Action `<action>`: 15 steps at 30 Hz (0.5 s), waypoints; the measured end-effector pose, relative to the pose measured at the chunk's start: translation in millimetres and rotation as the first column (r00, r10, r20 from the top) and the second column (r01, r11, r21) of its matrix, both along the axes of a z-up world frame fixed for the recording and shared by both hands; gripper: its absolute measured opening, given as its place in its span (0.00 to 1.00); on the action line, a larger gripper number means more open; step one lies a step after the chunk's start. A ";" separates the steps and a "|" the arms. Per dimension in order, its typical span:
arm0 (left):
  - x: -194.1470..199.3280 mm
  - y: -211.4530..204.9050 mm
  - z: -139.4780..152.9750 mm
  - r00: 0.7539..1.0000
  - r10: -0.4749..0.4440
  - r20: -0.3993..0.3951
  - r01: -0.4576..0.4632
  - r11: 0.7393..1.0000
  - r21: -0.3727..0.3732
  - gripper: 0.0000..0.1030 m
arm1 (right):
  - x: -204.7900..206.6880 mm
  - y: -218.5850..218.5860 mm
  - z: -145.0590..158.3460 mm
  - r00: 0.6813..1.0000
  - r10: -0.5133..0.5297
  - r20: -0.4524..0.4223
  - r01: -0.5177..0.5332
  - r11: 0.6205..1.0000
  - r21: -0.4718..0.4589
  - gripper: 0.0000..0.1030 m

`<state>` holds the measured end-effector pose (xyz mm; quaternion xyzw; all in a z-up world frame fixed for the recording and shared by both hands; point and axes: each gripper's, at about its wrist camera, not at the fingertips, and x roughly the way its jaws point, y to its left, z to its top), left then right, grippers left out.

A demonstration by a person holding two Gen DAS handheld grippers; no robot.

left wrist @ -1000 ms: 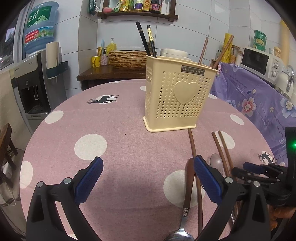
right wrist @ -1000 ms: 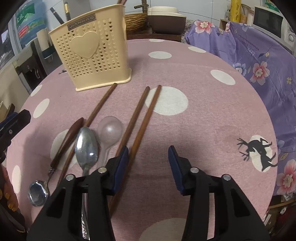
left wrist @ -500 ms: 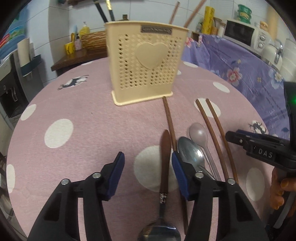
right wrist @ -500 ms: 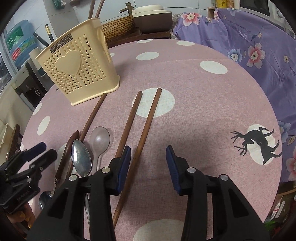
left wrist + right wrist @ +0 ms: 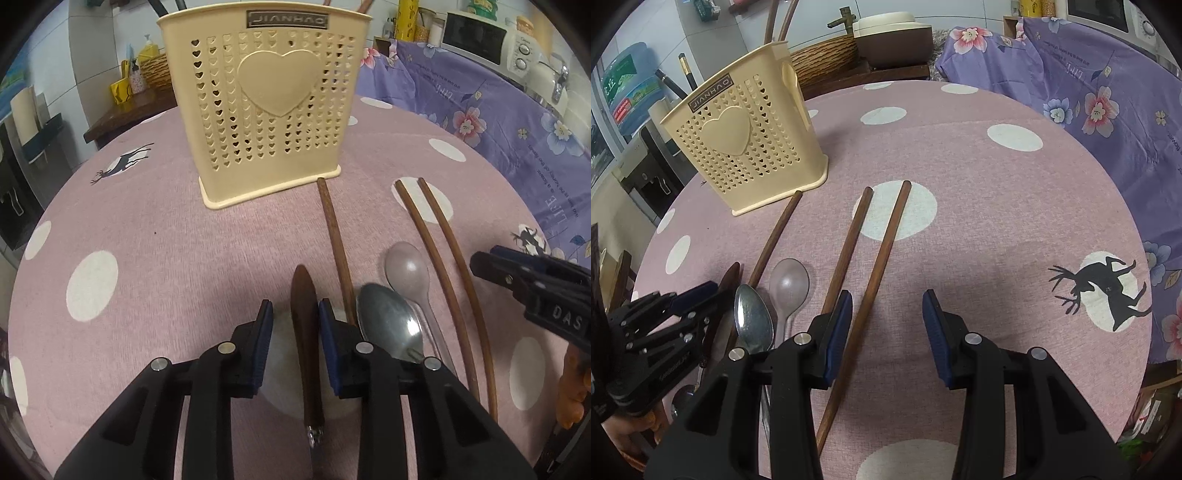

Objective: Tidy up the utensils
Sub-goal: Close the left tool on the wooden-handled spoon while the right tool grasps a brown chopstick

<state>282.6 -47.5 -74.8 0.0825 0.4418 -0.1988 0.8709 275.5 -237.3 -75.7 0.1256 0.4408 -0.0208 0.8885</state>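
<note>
Wooden spoon handle (image 5: 304, 325) sits between the part-open left gripper (image 5: 295, 334); right gripper (image 5: 886, 332) open, empty.

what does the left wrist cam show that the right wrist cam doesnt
Only the left wrist view shows the left gripper straddling the dark wooden handle, jaws narrowed but not visibly touching it, plus the microwave.

Only the right wrist view shows the right gripper open over one chopstick, and the water jug.

Both show the cream holder, metal spoon, clear plastic spoon and polka-dot tablecloth.
</note>
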 end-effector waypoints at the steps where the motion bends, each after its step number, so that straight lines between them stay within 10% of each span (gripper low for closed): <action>1: 3.2 1.2 0.4 1.000 0.005 -0.008 -0.005 1.000 -0.005 0.24 | 2.5 0.2 1.0 1.000 0.001 0.001 -0.001 1.000 0.000 0.40; 15: 11.0 11.3 1.4 0.996 0.057 -0.075 -0.064 0.994 -0.093 0.16 | 57.1 -4.9 -5.7 0.997 -0.056 -0.058 0.056 0.998 -0.011 0.34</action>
